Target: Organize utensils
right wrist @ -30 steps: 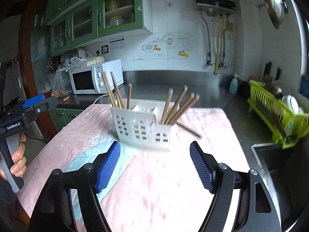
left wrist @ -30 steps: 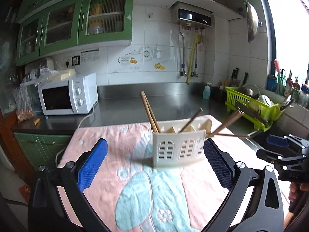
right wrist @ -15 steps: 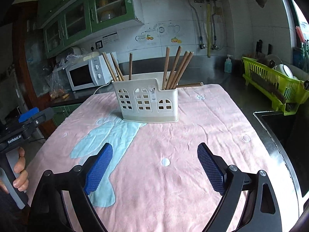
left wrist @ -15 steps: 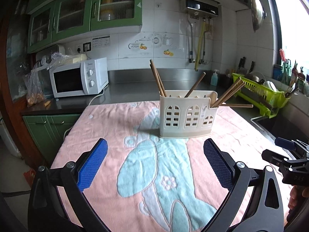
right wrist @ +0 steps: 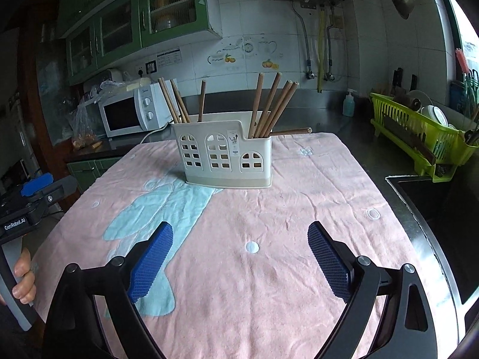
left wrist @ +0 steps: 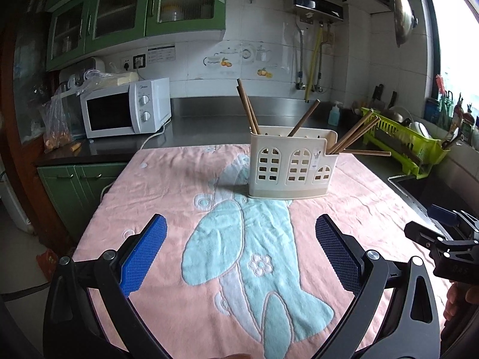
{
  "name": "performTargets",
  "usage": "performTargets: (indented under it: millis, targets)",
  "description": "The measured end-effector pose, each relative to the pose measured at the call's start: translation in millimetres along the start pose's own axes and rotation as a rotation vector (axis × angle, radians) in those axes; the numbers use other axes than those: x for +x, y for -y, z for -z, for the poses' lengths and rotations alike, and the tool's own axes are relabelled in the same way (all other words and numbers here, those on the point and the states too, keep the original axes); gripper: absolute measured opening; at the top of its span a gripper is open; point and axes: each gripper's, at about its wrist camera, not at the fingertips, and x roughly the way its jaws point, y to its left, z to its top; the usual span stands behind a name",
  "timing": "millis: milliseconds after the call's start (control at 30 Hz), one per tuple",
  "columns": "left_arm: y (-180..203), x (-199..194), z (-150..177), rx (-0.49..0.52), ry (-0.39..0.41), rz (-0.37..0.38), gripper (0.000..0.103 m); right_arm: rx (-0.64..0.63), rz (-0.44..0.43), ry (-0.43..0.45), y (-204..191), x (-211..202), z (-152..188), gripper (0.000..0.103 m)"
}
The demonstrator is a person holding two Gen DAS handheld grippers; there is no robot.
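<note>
A cream plastic utensil holder point(left wrist: 292, 166) with arched cut-outs stands upright on a pink towel point(left wrist: 209, 269); it also shows in the right wrist view point(right wrist: 224, 157). Several wooden chopsticks point(right wrist: 274, 104) stand in its compartments, some point(left wrist: 247, 106) at its left end. One chopstick point(right wrist: 292, 132) lies almost level, sticking out to the right. My left gripper point(left wrist: 239, 249) is open and empty, well short of the holder. My right gripper point(right wrist: 239, 257) is open and empty, also well short of it.
A white microwave point(left wrist: 125, 109) stands on the steel counter at the back left. A green dish rack point(right wrist: 419, 134) sits at the right beside a sink point(right wrist: 434, 203). The towel point(right wrist: 269, 239) has a blue fish pattern.
Both grippers have pulled back and away from the holder, which now looks smaller and farther. Both stay open and empty. The holder and chopsticks have not moved.
</note>
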Motion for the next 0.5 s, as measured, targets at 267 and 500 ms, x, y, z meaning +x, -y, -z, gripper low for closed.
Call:
performTargets:
  millis: [267,500]
  targets:
    - [1.8,-1.6,3.1,-0.001,-0.009,-0.007,0.098,-0.004,-0.002,0.014,-2.8,-5.2,-2.1,0.089]
    - [-0.1,-5.4,2.9,-0.004,0.001,-0.008,0.098,-0.005,-0.002,0.016,-3.5,-5.9,-2.6,0.089]
